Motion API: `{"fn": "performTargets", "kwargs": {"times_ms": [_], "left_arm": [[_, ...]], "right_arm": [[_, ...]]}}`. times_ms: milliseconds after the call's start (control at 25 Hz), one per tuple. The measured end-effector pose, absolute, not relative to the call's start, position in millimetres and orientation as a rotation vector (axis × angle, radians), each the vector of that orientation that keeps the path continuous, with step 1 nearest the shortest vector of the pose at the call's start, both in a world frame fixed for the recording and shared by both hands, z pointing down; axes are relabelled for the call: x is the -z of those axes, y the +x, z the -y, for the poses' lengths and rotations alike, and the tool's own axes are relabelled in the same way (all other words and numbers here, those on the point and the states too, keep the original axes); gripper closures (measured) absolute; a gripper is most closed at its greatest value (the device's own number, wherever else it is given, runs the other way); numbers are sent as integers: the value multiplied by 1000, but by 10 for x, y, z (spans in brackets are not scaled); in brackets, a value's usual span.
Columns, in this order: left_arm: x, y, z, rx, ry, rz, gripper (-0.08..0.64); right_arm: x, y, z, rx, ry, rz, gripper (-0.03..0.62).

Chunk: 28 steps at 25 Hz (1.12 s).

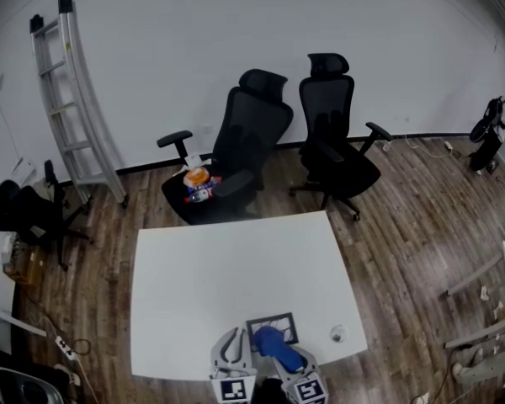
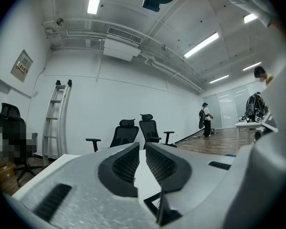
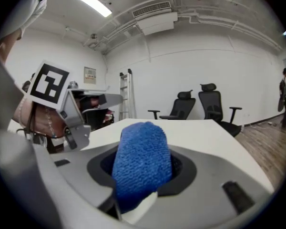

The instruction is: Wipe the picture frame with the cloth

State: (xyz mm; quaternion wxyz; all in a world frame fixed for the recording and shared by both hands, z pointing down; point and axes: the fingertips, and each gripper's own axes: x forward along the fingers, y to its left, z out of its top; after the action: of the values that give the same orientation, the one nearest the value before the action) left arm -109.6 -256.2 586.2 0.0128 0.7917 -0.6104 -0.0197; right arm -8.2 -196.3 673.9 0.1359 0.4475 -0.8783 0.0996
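So the right gripper was clamped tight on a bunched-up blue cloth, which poked out past its jaws. The left gripper had nothing in it, jaws pinched almost together with just a sliver of gap. The picture frame lay flat at the near edge of the white table, just beyond both grippers, cloth hanging over its near right corner.
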Motion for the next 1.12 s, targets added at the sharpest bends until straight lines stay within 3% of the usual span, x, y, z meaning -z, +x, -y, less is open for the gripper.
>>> {"fn": "performTargets", "kwargs": {"times_ms": [400, 1120], "left_arm": [[-5871, -1142, 2582, 47, 2461, 1904, 523], [-5912, -652, 2676, 41, 2541, 1751, 523]], "right_arm": [[-6979, -111, 1816, -292, 1204, 2489, 431], [-6958, 948, 2028, -341, 1615, 2276, 431]]}}
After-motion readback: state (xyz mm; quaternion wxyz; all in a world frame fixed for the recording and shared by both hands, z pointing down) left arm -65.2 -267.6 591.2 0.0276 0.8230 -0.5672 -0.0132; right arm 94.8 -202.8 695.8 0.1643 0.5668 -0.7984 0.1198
